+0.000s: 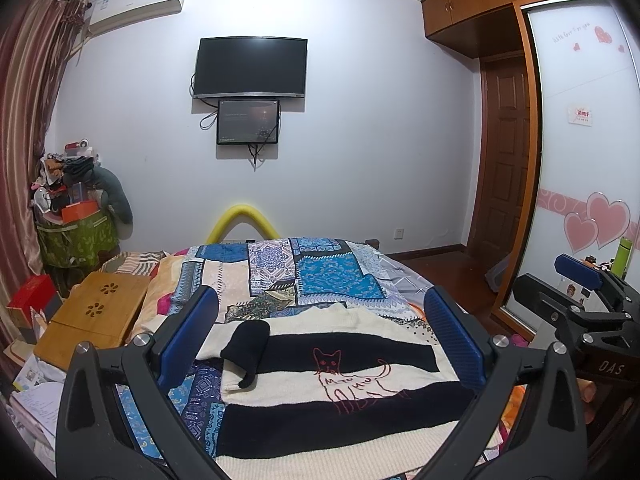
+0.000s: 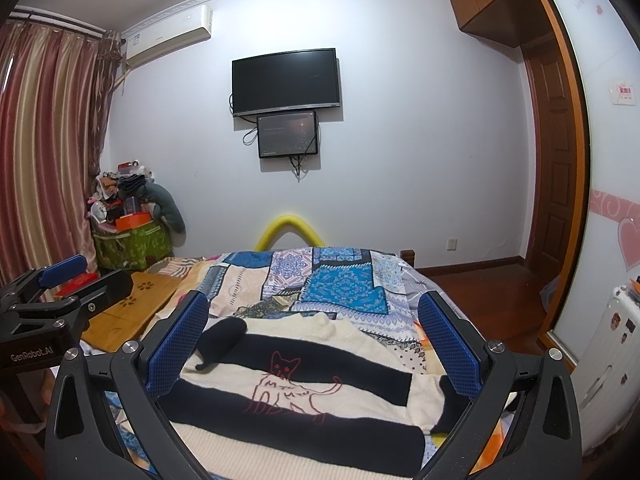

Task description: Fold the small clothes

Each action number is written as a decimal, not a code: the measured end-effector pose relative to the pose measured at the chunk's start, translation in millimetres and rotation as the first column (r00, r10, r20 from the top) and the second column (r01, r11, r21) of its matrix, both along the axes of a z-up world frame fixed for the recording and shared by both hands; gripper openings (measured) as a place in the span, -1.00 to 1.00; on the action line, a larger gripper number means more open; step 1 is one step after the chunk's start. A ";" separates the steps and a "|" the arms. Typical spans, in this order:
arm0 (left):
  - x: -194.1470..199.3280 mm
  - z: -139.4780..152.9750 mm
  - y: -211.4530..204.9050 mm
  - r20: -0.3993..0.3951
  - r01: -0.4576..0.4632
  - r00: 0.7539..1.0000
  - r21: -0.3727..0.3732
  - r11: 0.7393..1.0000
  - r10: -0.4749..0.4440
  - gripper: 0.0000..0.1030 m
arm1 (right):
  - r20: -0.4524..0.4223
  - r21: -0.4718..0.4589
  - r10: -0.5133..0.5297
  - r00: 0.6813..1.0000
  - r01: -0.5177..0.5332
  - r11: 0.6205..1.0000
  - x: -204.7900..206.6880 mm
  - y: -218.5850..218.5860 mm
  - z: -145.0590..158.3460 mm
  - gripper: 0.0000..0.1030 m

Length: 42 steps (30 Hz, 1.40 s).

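A small cream and black striped sweater (image 1: pixel 332 380) with a red cat outline lies flat on the patchwork bedspread (image 1: pixel 320 276). Its left sleeve (image 1: pixel 248 344) is folded in across the chest. It also shows in the right wrist view (image 2: pixel 296 400), where its right sleeve (image 2: pixel 444 400) lies out to the right. My left gripper (image 1: pixel 320 340) is open and empty, held above the sweater. My right gripper (image 2: pixel 316 348) is open and empty above it too, and shows at the right of the left wrist view (image 1: pixel 580 276). The left gripper shows at the left of the right wrist view (image 2: pixel 60 272).
A wooden lap tray (image 1: pixel 96 312) lies at the bed's left, with papers and a red box (image 1: pixel 32 300) beside it. A cluttered green bin (image 1: pixel 76 236) stands by the curtain. A wardrobe with sliding doors (image 1: pixel 580 160) stands to the right. A TV (image 1: pixel 252 68) hangs ahead.
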<state>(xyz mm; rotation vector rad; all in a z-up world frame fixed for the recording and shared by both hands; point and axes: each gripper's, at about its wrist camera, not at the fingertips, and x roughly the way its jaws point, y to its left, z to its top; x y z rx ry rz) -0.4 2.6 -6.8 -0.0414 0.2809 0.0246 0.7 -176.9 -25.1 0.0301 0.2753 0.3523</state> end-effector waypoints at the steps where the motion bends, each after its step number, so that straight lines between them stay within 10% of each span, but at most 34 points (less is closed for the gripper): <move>1: -0.1 0.0 0.1 0.000 0.000 1.000 0.000 1.000 0.000 1.00 | 0.000 0.000 0.000 1.000 0.000 1.000 -0.1 0.1 -0.1 1.00; 42: 10.3 5.8 8.1 0.000 -0.002 1.000 -0.008 1.000 0.002 1.00 | 0.002 -0.017 0.015 1.000 -0.015 1.000 5.5 12.3 -1.2 1.00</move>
